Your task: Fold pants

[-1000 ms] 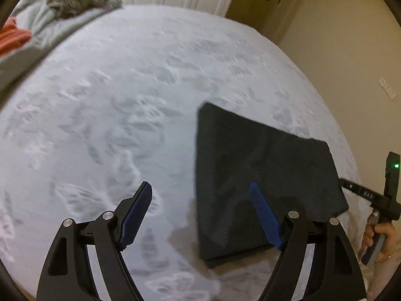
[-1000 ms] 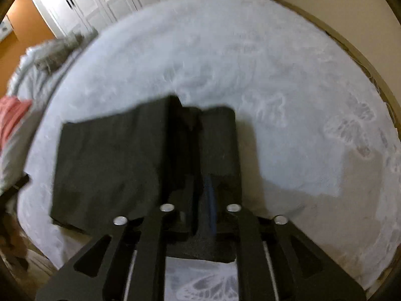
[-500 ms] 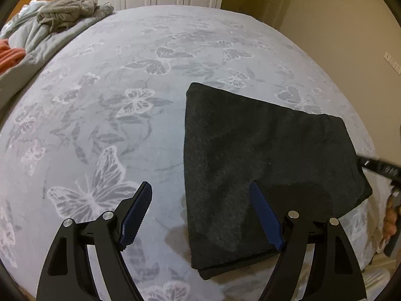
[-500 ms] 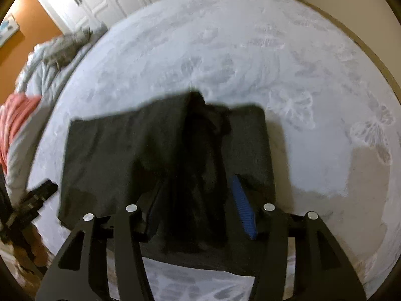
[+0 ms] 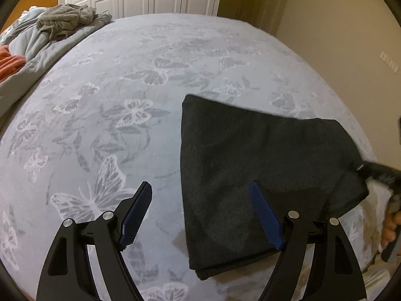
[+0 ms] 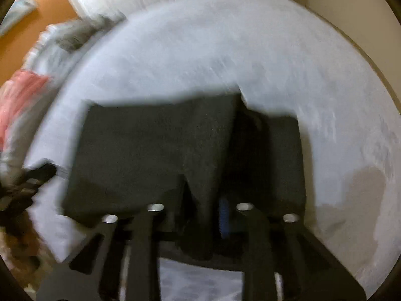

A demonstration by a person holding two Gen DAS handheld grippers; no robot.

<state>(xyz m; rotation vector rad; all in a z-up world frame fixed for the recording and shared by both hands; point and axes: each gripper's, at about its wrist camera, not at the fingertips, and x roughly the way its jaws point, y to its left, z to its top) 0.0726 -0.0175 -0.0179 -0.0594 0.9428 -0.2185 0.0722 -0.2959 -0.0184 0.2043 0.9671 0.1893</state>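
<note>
Your pants lie mostly folded at 3 o'clock on the bed; the left tool is spread, while the right tool, jaws just closing, pinches a fold to finish.

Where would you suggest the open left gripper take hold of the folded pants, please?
Probably the near left corner of the pants, coming from the near edge: the layers stack there with a visible lip, right ahead of the open left gripper. The right gripper already pinches the other side.
</note>
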